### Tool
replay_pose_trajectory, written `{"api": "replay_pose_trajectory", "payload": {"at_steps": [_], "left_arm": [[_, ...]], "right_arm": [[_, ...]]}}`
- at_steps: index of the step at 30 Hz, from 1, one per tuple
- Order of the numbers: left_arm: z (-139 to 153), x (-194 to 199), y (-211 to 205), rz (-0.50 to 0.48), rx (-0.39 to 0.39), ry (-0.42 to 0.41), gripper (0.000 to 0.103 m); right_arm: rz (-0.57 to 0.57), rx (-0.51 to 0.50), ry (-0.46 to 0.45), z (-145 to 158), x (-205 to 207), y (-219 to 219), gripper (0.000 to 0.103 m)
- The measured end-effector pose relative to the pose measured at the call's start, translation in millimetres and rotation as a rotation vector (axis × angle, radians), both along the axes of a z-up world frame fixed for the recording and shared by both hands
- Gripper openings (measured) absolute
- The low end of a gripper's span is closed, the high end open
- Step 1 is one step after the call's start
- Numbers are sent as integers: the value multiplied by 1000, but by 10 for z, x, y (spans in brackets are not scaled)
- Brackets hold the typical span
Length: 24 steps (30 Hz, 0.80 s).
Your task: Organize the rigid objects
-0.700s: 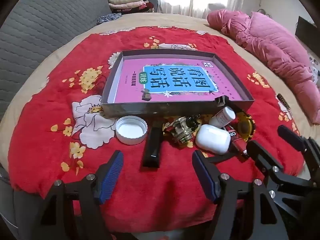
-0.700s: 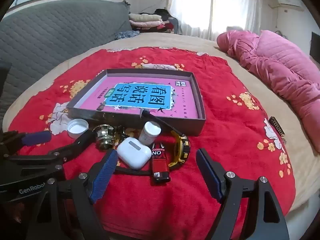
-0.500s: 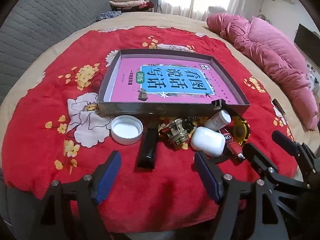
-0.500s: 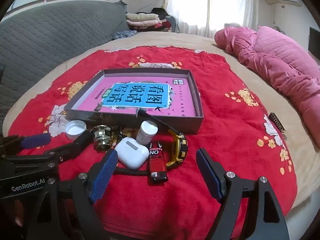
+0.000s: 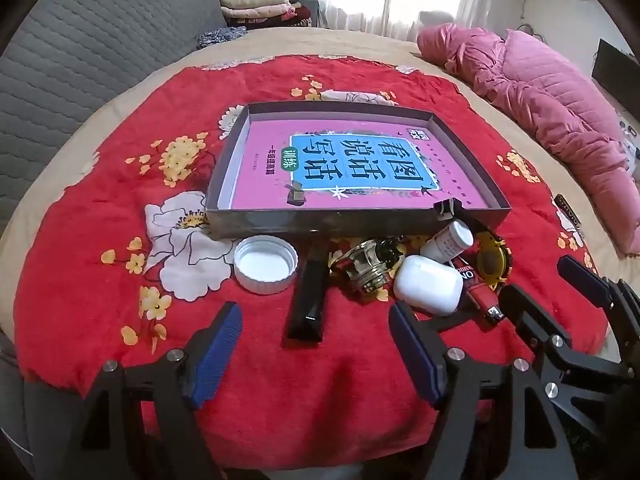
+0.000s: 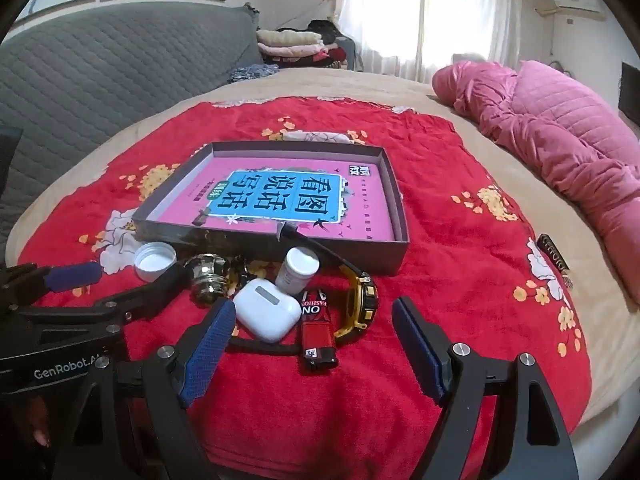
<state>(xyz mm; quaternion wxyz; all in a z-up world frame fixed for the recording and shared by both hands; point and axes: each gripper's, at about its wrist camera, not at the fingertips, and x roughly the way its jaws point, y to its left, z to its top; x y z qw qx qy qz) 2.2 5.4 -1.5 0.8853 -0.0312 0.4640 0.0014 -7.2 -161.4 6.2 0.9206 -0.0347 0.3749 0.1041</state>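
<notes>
A shallow grey box [image 5: 256,224] [image 6: 394,258] with a pink book cover lining its floor lies on a red flowered blanket. In front of it sit a white jar lid [image 5: 266,264] [image 6: 155,261], a black tube [image 5: 306,304], a brass knob [image 5: 366,266] [image 6: 208,276], a white earbud case [image 5: 428,290] [image 6: 267,310], a small white bottle [image 5: 448,240] [image 6: 298,270], a red lighter [image 5: 478,294] [image 6: 316,328] and a yellow watch [image 5: 494,262] [image 6: 360,300]. My left gripper [image 5: 316,340] hangs open near the tube's end. My right gripper [image 6: 312,334] is open around the lighter's near end.
The red blanket [image 5: 100,216] covers a beige bed. A pink quilted coat [image 6: 560,136] lies at the right, folded clothes [image 5: 260,8] at the back, a grey padded headboard [image 6: 100,80] at the left. A small black item [image 6: 556,258] lies by the blanket's right edge.
Both views have shifted slightly, so the objects sit a little lower and nearer. Both grippers stay open and empty.
</notes>
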Motion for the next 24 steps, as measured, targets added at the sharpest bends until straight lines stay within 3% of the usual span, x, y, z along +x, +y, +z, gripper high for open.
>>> {"api": "replay_pose_trajectory", "payload": {"at_steps": [24], "left_arm": [[-6, 17, 9, 0, 7, 12, 75]], "right_arm": [[0, 1, -3, 15, 5, -12, 82]]}}
